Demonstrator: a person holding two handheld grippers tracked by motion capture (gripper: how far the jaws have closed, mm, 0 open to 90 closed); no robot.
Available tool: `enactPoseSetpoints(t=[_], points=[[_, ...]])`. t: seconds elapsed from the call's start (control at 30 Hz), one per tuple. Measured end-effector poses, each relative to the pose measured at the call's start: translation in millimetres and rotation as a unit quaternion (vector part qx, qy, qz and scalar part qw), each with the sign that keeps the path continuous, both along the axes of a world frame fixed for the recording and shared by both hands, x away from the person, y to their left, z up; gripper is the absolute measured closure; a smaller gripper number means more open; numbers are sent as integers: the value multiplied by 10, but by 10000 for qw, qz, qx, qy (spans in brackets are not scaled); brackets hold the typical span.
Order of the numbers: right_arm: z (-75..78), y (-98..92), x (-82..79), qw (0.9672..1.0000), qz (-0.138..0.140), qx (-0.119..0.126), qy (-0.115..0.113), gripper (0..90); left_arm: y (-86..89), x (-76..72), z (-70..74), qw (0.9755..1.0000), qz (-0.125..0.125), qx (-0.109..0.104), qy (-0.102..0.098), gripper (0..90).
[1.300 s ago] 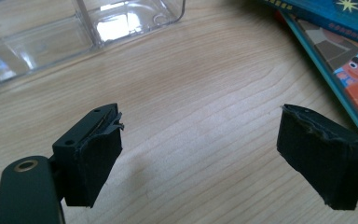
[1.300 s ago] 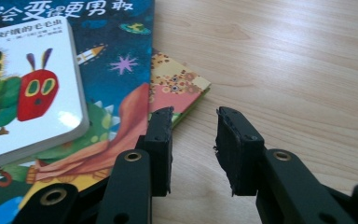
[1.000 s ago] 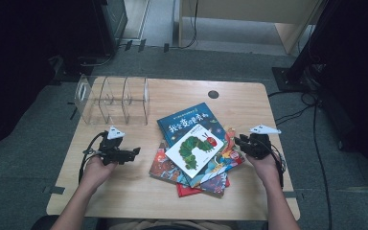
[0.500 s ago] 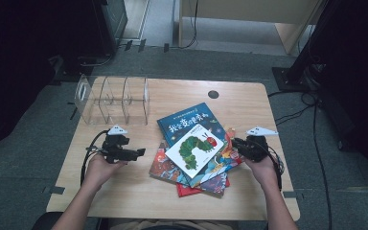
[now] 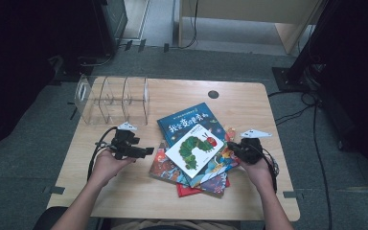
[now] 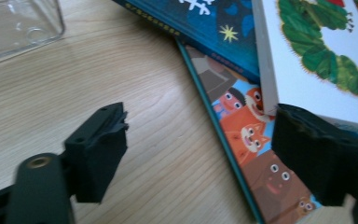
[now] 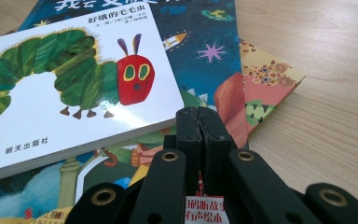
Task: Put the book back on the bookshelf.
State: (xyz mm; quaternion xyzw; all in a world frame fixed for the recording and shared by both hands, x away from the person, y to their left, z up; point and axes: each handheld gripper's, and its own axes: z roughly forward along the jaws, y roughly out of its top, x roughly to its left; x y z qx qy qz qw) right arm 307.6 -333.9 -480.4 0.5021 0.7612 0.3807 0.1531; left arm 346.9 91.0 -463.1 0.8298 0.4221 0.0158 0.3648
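A loose pile of picture books lies mid-table, topped by a white caterpillar book. Under it is a dark blue book. My left gripper is at the pile's left edge, open. Its jaws have just been closing a little. One jaw is over bare wood, the other by the caterpillar book's corner, gripping nothing. My right gripper sits at the pile's right side, shut, pads together with nothing between them, just over the lower books.
A book with orange foxes sticks out at the pile's left, and a red one at the bottom. A clear divided rack stands at the table's back left. Cables trail from both grippers.
My left gripper has moved a little to the right, towards the pile. The right gripper has stayed at the pile's right side.
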Motion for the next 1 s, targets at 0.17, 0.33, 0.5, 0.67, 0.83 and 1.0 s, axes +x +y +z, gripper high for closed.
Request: enactPoseSetpoints(t=[0.17, 0.33, 0.5, 0.67, 0.83, 1.0], points=[[-51, 4, 29, 10000, -90, -4, 17, 890, -90, 49, 4, 9997, -156, -198, 30, 243], [-84, 17, 42, 9999, -73, -68, 45, 889, -162, 99, -5, 9995, -207, -237, 75, 290], [-84, 72, 63, 9999, -24, -102, 18, 887, -245, 121, -5, 9992, -317, -115, 201, 245], [-84, 120, 78, 9998, 55, -165, -10, 888, -324, 102, 23, 9979, -557, -210, 239, 215], [-87, 120, 91, 9999, 79, -142, -24, 888, -374, 89, 27, 9971, -672, -201, 310, 246], [-86, 139, 107, 9998, 109, -152, -27, 888, -440, 103, 34, 9959, -794, -169, 396, 275]])
